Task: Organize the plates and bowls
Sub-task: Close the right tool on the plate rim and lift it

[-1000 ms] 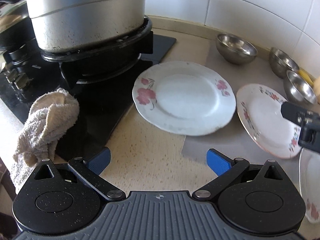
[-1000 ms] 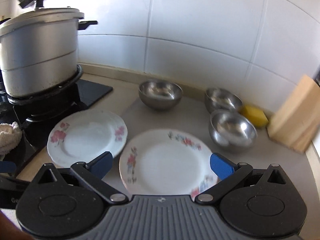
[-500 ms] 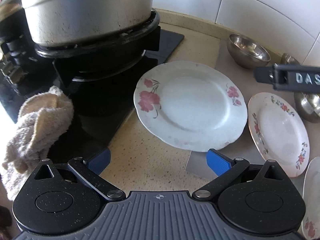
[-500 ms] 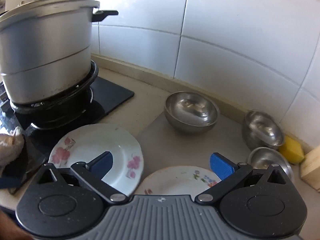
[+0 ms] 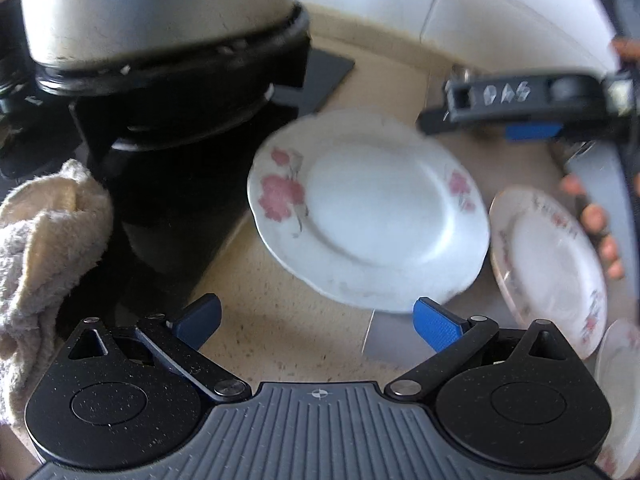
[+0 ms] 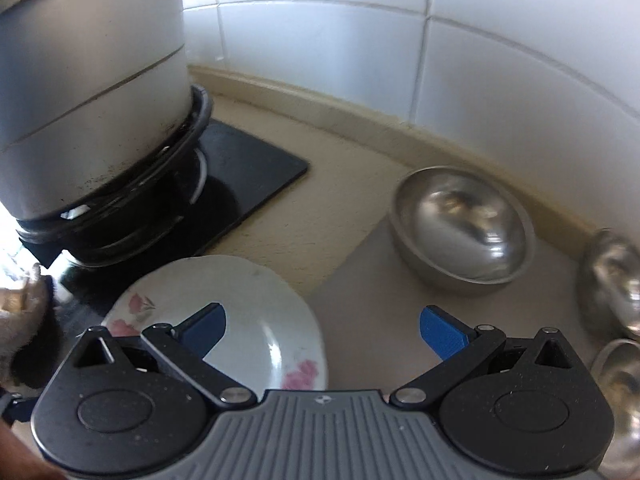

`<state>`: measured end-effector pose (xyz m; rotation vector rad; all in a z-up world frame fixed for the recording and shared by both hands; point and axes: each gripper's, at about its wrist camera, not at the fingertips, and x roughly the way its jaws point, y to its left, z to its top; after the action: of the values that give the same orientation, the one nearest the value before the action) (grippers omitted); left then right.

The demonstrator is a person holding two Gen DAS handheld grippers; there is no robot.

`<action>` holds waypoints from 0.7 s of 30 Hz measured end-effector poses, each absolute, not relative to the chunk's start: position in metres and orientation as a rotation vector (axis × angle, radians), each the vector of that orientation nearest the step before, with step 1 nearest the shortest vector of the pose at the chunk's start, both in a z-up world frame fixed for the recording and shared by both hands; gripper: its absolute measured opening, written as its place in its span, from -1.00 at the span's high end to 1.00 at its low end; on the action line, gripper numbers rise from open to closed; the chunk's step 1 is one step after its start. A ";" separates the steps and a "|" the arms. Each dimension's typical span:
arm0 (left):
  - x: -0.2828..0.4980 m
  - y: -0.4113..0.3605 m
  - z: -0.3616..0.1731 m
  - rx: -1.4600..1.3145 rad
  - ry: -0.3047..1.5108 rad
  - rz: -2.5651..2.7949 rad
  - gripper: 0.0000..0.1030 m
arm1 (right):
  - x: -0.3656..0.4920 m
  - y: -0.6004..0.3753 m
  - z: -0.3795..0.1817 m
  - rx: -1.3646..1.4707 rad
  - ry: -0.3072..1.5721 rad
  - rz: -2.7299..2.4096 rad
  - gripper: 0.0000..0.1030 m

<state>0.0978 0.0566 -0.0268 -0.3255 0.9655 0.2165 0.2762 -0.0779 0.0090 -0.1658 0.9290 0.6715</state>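
A large white plate with pink flowers (image 5: 368,212) lies on the counter beside the stove, just ahead of my open, empty left gripper (image 5: 316,318). It also shows in the right wrist view (image 6: 256,320). A smaller floral plate (image 5: 548,264) lies to its right, and the rim of a third plate (image 5: 618,392) shows at the right edge. My right gripper (image 6: 322,330) is open and empty above the counter, with a steel bowl (image 6: 460,224) ahead of it to the right. Two more steel bowls (image 6: 612,280) sit at the right edge. The right gripper also shows in the left wrist view (image 5: 532,120).
A big metal pot (image 6: 88,92) stands on the black stove (image 6: 248,176) at the left. A beige cloth (image 5: 44,248) lies by the stove's front. A grey mat (image 6: 380,300) lies under the bowls. The white tiled wall (image 6: 400,60) runs behind the counter.
My right gripper has moved forward and left, past the small floral plate, closer to the steel bowl. My left gripper has moved a little closer to the large plate.
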 end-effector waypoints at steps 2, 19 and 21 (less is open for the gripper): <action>0.091 0.068 -0.022 -0.414 0.916 0.177 -0.90 | 0.280 -0.074 0.006 -0.148 0.950 0.717 -0.69; 0.129 0.075 -0.038 -0.524 0.893 0.089 -0.90 | 0.301 -0.059 -0.027 -0.078 1.117 0.897 -0.55; 0.132 0.073 -0.038 -0.511 0.892 0.101 -0.90 | 0.303 -0.058 -0.027 -0.069 1.119 0.927 -0.53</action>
<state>0.1315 0.0734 -0.0382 -0.5105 0.8922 0.1008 0.3026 -0.0580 -0.0271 -0.0690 1.1193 0.9270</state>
